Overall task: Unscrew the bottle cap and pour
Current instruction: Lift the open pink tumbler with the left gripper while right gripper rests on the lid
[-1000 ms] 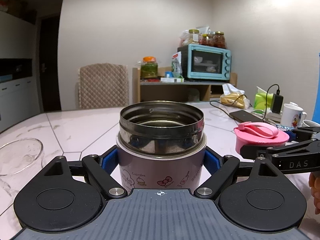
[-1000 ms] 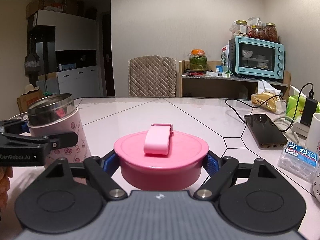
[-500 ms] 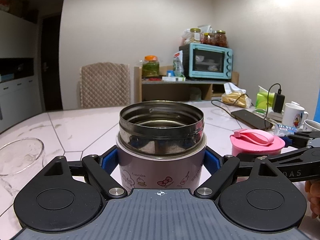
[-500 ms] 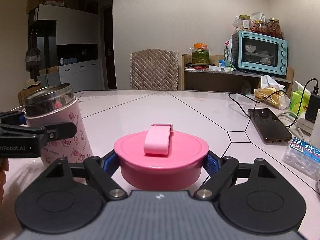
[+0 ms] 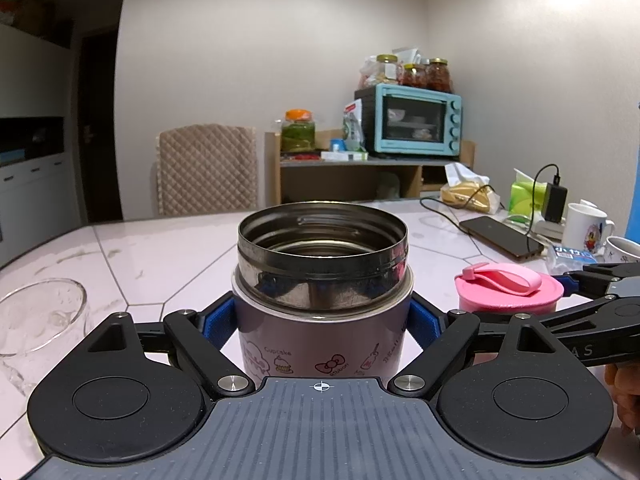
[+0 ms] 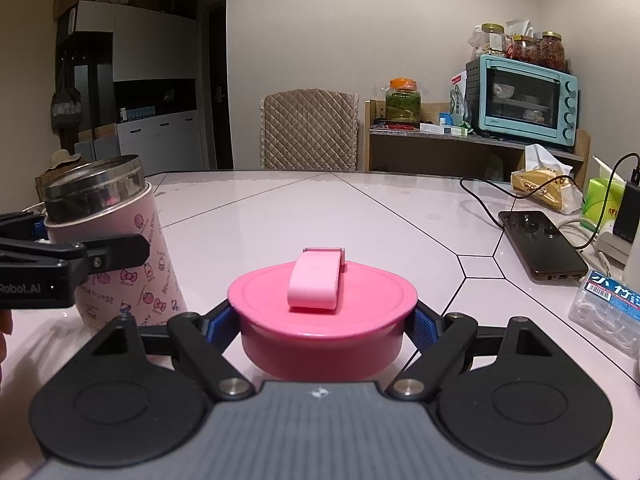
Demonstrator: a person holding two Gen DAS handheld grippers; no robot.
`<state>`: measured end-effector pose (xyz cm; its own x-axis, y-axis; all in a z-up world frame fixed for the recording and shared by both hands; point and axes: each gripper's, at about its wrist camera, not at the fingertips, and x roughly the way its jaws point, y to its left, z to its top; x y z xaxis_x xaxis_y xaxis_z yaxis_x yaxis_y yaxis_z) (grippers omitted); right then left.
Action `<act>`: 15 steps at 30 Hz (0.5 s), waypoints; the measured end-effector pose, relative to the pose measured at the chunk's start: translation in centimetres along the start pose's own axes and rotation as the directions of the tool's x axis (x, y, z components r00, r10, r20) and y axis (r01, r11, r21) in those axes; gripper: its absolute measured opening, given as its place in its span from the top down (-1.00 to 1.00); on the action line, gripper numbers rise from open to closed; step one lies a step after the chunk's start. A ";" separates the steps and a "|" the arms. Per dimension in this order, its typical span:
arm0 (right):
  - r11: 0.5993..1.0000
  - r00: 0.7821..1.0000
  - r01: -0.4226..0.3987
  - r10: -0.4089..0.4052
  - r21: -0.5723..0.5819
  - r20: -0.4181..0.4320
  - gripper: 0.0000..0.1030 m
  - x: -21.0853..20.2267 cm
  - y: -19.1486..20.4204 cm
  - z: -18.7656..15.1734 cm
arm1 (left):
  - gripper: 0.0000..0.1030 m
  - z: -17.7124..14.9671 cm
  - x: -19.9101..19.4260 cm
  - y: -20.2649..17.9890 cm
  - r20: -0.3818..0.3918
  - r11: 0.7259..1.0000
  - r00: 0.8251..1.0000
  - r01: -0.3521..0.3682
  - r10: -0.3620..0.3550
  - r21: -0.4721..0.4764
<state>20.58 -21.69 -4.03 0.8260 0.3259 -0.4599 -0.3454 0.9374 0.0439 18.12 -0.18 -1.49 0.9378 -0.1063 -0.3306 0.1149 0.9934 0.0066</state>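
1. Right wrist view: right gripper [image 6: 324, 322] jaws clenched on the pink cap [image 6: 322, 312], already off and low over the worktop [image 6: 280, 220], well in from its edges.
2. Left gripper [image 5: 322, 320] jaws clamp the bottle [image 5: 322, 300] upright, steel mouth open.
3. Advice: seat the cap flat before letting go, clear of the phone [image 6: 540, 244].
4. Glass [image 5: 36, 316] waits at the left; tilt the bottle slowly toward it.

Pink cap [image 5: 510, 292] — lower, nearer table [image 5: 168, 256].
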 end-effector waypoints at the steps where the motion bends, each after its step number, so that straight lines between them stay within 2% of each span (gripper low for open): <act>1: 1.000 1.000 0.000 0.000 -0.001 -0.002 -0.66 0.0 0.0 0.0 | -0.74 0.0 0.0 0.0 -0.001 1.000 1.000 0.001 -0.001 0.002; 4: 1.000 1.000 0.001 -0.002 -0.003 -0.007 -0.66 0.1 0.1 0.0 | -0.80 -0.1 0.0 0.1 -0.005 1.000 1.000 0.009 -0.009 0.004; 15: 1.000 1.000 0.005 -0.006 -0.011 -0.028 -0.66 0.3 0.2 -0.1 | -0.81 -0.6 -0.5 0.2 -0.024 0.999 0.999 0.040 -0.039 0.029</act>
<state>20.68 -21.42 -4.28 0.8154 0.3169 -0.4845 -0.3459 0.9378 0.0314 17.47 0.11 -1.87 0.9243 -0.1437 -0.3534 0.1615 0.9866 0.0211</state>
